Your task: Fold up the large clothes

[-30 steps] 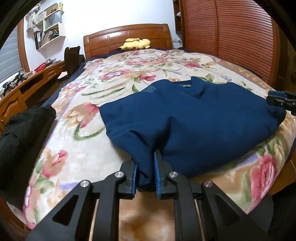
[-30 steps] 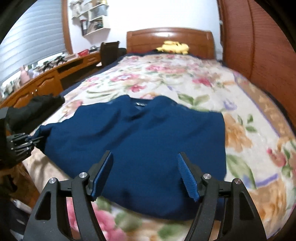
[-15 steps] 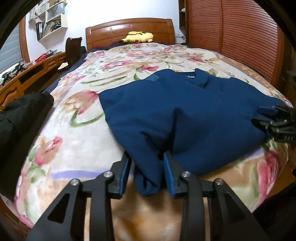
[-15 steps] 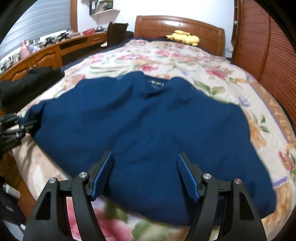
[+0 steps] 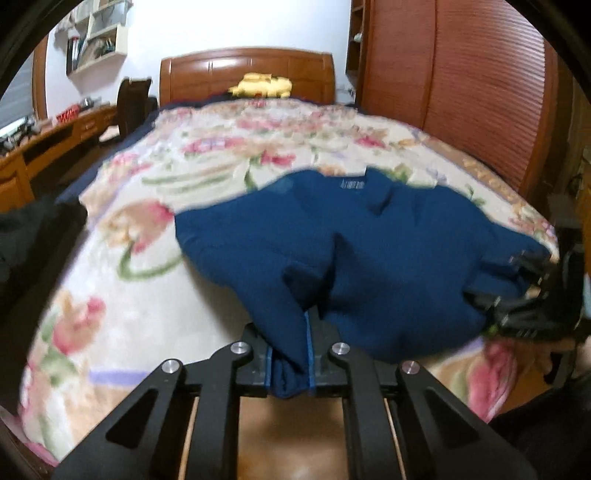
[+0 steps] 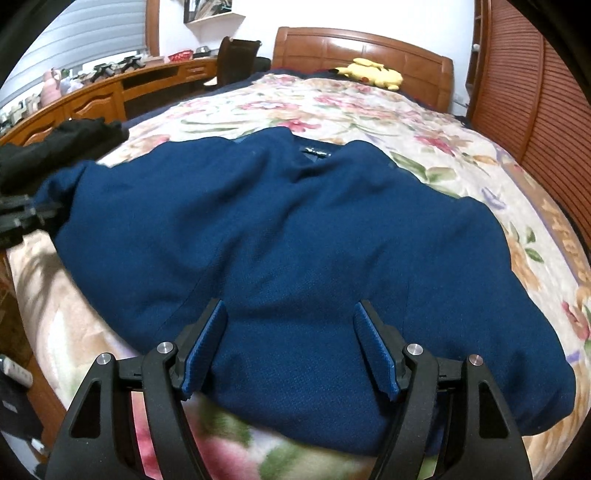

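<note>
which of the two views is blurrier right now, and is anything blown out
Left wrist view: blurry all over, bedspread flowers and sweater edges soft. Right wrist view: sharper, sweater weave readable, only the near bedspread edge smeared. White wall looks near blown out.

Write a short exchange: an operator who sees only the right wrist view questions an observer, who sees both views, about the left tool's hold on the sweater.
Operator: My right tool is open over the sweater. Does the left tool have cloth?
Observer: Yes. The left tool is shut on a bunched fold of the sweater's near edge. Its jaws have just been closing on it.
Operator: How does the cloth lie near that grip?
Observer: A ridge runs from that tool towards the sweater's middle.
</note>
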Available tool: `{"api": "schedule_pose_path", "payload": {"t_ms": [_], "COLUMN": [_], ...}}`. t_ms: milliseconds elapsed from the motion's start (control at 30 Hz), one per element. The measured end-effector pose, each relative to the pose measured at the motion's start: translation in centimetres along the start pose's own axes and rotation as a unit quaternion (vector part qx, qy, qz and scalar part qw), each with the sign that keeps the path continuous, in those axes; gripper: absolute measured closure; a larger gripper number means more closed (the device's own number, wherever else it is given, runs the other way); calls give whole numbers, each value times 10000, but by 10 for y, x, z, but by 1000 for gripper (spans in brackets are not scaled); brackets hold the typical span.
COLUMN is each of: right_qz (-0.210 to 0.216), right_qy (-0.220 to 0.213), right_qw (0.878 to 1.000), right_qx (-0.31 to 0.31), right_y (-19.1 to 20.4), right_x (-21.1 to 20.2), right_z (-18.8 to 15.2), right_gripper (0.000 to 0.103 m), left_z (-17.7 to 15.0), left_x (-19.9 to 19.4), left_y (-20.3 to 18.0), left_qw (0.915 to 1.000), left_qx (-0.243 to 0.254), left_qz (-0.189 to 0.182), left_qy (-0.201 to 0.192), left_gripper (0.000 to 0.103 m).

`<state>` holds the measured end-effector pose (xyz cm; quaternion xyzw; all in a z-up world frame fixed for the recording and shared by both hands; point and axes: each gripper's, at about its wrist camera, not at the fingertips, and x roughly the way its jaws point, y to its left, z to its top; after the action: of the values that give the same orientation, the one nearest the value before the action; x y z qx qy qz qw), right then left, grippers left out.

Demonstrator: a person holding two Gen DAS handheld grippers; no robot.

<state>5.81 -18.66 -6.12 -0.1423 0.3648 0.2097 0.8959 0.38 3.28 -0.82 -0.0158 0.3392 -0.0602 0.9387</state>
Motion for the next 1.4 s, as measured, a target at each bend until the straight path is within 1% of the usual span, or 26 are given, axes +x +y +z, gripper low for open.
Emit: {"api": "schedule_pose_path", "payload": {"t_ms": [133,267,333,400,500,600,733,800,900,933,1033,1133,1200,1233,1300,1333,1367,1400], "right_qz": [14,90,53,-50,-345,-543,-932,-1055,-1189,-1217,-1269,-1277,-1294,-1296,-1277,-1281,-1294,-1292], "right_qy": [48,7,-48,-172,-301,-402,-480,-468,-472,-496,-557,-596,-617,-629,-656,-665,-670,-674], "right_qw": [10000,10000,10000,9998,9987,9968,9928,9909,9873,9862,9830,9809,9803,9801,9802,9803,9804,9804], "right_qx": [19,26,39,95,244,428,580,695,946,1008,1203,1340,1358,1368,1363,1346,1328,1327], "right_y": [-1,-7,-13,-24,-47,-71,-98,-114,-136,-141,-156,-163,-164,-164,-165,-164,-163,-164], "right_x": [0,-8,-17,-29,-46,-62,-80,-87,-98,-102,-112,-118,-120,-122,-122,-122,-122,-122], "right_z": [3,1,0,-3,-9,-15,-23,-30,-40,-43,-49,-51,-51,-52,-51,-51,-52,-52], "right_gripper": [30,30,30,30,30,30,30,30,30,30,30,30,30,30,30,30,30,30], "left_z": [28,60,75,88,103,113,120,121,117,114,105,100,99,98,99,98,98,98], "left_x": [-12,-21,-23,-23,-18,-11,-5,-5,-5,-3,10,17,17,14,-2,-9,-17,-25], "left_y": [-18,-54,-76,-101,-138,-171,-209,-229,-258,-267,-283,-286,-283,-280,-273,-271,-267,-264], "left_qw": [9996,9980,9963,9938,9898,9862,9820,9788,9731,9708,9678,9696,9700,9693,9675,9673,9681,9688], "left_qx": [77,443,657,909,1225,1467,1660,1774,1954,2042,2183,2135,2028,1976,1876,1842,1803,1775], "left_qz": [-91,-161,-240,-309,-440,-534,-754,-903,-1173,-1222,-1246,-1192,-1337,-1458,-1698,-1742,-1733,-1709], "left_qy": [-239,-426,-502,-558,-571,-551,-499,-475,-349,-291,-93,26,117,113,0,-77,-169,-262], "left_gripper": [97,98,98,98,98,98,99,99,99,99,98,94,87,86,78,74,66,65]}}
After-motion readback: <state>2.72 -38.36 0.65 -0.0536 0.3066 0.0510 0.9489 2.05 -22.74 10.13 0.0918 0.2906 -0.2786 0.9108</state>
